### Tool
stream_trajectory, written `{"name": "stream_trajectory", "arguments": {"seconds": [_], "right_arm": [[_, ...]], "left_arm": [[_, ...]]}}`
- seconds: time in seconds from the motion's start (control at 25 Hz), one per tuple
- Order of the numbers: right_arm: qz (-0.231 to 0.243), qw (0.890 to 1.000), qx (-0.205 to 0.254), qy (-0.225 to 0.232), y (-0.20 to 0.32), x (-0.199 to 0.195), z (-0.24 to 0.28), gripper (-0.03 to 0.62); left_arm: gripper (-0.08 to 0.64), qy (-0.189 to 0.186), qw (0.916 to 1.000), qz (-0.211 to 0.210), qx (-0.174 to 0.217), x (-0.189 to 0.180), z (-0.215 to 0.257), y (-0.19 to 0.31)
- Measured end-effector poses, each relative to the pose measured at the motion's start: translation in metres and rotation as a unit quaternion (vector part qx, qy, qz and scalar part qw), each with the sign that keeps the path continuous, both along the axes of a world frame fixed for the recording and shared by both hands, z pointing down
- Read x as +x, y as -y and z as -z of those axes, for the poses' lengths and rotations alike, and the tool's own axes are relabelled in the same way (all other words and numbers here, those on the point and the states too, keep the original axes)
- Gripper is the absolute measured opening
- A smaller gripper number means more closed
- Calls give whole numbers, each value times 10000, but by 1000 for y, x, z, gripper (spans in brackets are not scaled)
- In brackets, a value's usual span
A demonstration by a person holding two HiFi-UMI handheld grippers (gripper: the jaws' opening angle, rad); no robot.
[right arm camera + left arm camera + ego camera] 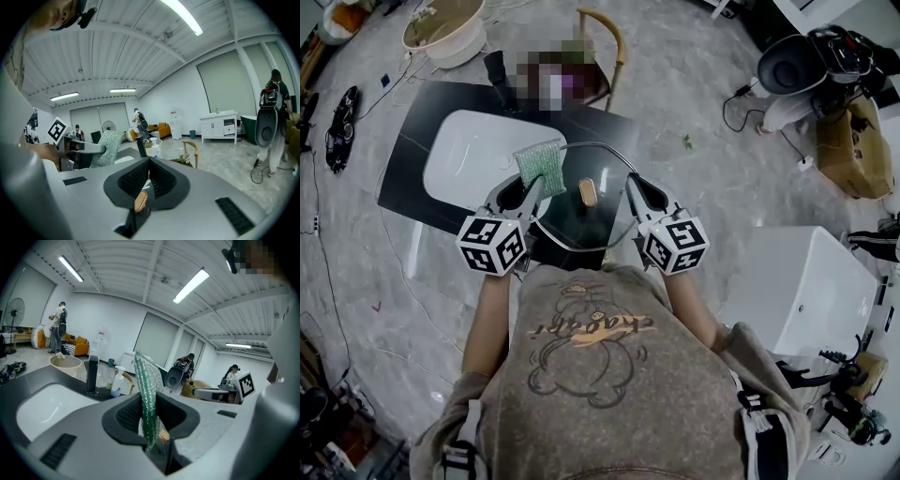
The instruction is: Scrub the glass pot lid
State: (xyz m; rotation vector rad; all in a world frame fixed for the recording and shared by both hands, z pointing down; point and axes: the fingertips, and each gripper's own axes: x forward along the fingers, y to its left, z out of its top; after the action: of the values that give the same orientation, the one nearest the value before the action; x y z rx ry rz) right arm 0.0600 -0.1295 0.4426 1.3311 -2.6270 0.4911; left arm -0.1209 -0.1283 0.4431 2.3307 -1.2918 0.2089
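The right gripper (630, 185) has its jaws closed on the edge of the round, metal-rimmed glass pot lid (567, 222). It holds the lid up in front of the person, above the near edge of the dark table (412, 159) and just beside the white oval sink basin (464, 159). In the right gripper view the clear rim is hard to pick out between the jaws. The lid's tan oval knob (588, 192) shows just below them, so the grip is probably on the rim close to it.

The left gripper (530, 192) has its jaws closed on the lower edge of a green, silver-flecked scrubbing pad (540, 162), which stands upright above them and reaches the lid's far left rim.

The scrubbing looks about to start. To do it well:

- Lay the pad's broad face flat on the glass, not its edge.
- Work in short strokes from the rim toward the knob.
- Brace with the right grip, because one pinch on a thin rim lets the lid swing under pressure.
- Press lightly, and do it over the basin.
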Motion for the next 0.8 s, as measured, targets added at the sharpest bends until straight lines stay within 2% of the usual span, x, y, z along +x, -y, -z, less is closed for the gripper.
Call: {"name": "stream_trajectory", "arguments": {"seconds": [0.16, 0.36, 0.52, 0.8], "right_arm": [[-171, 9994, 300, 93, 0, 4, 4, 26], [-370, 9970, 668, 157, 3, 7, 7, 27], [-474, 9957, 782, 122, 4, 9, 2, 28], [-474, 9961, 743, 42, 3, 6, -9, 28]], "left_arm": [[94, -103, 9985, 144, 514, 0, 12, 2], [94, 102, 9937, 302, 1073, 0, 16, 5], [94, 269, 9905, 384, 1295, 1, 13, 7], [94, 344, 9876, 468, 1458, 2, 6, 5]]}}
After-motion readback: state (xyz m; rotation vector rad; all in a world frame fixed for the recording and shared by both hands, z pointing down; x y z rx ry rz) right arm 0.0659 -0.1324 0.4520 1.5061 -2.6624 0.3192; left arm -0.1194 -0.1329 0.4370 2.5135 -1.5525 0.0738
